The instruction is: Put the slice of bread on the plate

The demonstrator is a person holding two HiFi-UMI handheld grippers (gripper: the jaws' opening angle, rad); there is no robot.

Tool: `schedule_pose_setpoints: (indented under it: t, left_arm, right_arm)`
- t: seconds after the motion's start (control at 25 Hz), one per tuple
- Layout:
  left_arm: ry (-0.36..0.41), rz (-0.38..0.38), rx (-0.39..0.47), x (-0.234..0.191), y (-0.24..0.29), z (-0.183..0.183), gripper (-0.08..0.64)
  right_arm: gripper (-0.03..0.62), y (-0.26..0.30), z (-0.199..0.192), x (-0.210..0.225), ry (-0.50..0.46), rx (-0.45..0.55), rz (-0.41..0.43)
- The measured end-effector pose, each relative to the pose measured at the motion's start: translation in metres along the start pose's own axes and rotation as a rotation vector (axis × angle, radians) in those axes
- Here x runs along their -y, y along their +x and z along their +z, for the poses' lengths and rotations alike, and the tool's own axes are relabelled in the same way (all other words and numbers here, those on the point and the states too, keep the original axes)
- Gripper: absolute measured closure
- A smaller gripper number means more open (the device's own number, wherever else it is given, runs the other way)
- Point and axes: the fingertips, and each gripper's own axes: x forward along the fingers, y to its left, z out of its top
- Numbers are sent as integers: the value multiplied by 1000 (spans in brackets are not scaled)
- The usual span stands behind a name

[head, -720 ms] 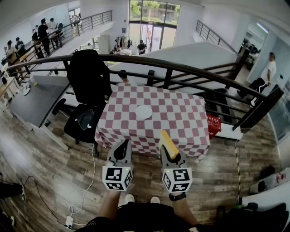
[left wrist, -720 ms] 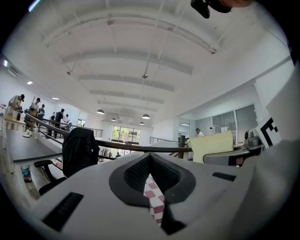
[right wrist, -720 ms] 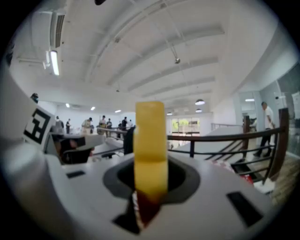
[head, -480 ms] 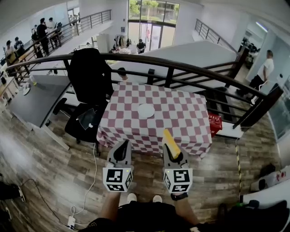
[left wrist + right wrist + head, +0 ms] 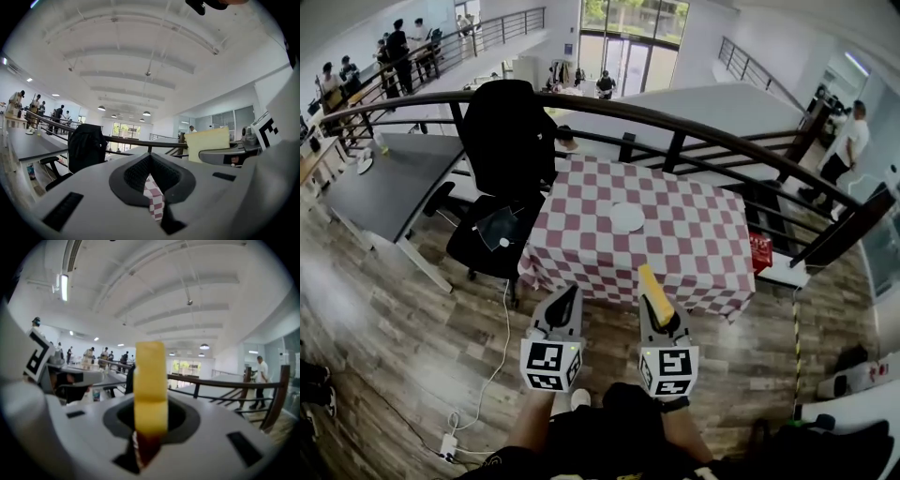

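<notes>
A yellow slice of bread (image 5: 654, 292) stands on edge in my right gripper (image 5: 661, 317), which is shut on it. In the right gripper view the bread (image 5: 150, 385) rises straight up out of the jaws. A small white plate (image 5: 627, 217) lies near the middle of the red-and-white checked table (image 5: 694, 253), well ahead of both grippers. My left gripper (image 5: 570, 296) is level beside the right one, shut and holding nothing. Its own view shows the jaws together, and the bread (image 5: 208, 143) to its right.
A black office chair (image 5: 502, 141) draped with a dark jacket stands at the table's left. A dark railing (image 5: 675, 127) runs behind the table. A red crate (image 5: 760, 251) sits at the table's right. A grey desk (image 5: 384, 187) is further left, and cables (image 5: 492, 375) lie on the wooden floor.
The head view has swung left, so the table and plate now sit further right in the picture. Both grippers keep their pose and the bread stays in the right one.
</notes>
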Motion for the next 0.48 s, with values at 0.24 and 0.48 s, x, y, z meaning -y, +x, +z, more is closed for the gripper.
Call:
schedule_pose_setpoints:
  t: [0.24, 0.48]
  left_arm:
    - [-24, -20, -24, -12, 2, -12, 541]
    - [25, -30, -66, -13, 30, -25, 541]
  right_arm:
    - [492, 9, -1, -10, 12, 11, 8]
    - [492, 38, -10, -2, 35, -10, 7]
